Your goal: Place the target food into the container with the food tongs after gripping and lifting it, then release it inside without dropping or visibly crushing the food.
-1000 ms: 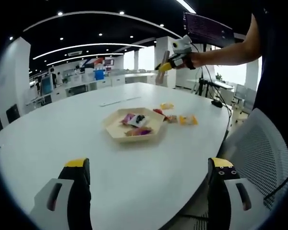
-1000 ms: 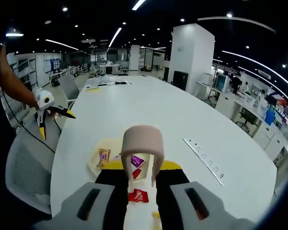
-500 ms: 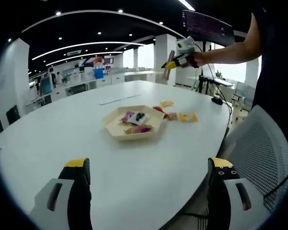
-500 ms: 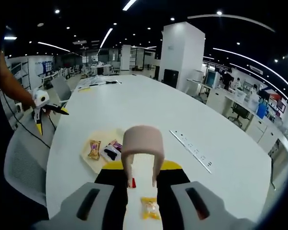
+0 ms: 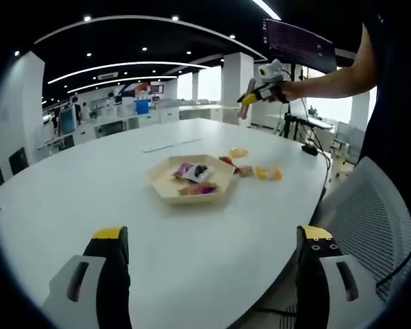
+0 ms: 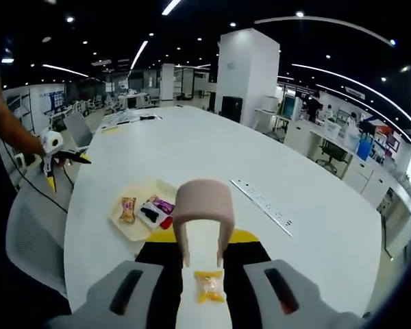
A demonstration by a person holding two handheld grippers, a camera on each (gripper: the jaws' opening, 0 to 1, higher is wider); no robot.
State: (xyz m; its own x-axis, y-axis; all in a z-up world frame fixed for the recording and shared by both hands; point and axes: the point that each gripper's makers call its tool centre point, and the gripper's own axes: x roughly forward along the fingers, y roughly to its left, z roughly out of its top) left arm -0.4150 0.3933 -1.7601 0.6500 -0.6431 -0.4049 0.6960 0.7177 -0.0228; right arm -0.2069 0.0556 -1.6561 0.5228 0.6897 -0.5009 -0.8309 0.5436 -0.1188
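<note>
A beige hexagonal tray [image 5: 166,195] holding a few wrapped snacks sits mid-table, also visible as the tray [image 6: 120,221]. Beside it lie loose packets, among them a yellow one [image 5: 268,173]. My left gripper [image 5: 212,274] hovers low over the near table, open and holding nothing. My right gripper [image 5: 262,83] is held high in the air beyond the tray. In its own view, the right gripper [image 6: 203,241] is shut on beige food tongs [image 6: 203,205]. The yellow packet [image 6: 207,286] shows far below, between the tong arms. The left gripper [image 6: 51,152] appears at the left table edge.
The white oval table [image 5: 89,192] has a long white strip [image 6: 264,205] lying across it past the tray. A grey mesh chair [image 5: 373,219] stands at the near edge by the person's body. A black item with a cable [image 5: 308,147] lies near the far right rim.
The right gripper has travelled with the tongs over the table, from above the tray to above the yellow packet. The left gripper has held still and open.
</note>
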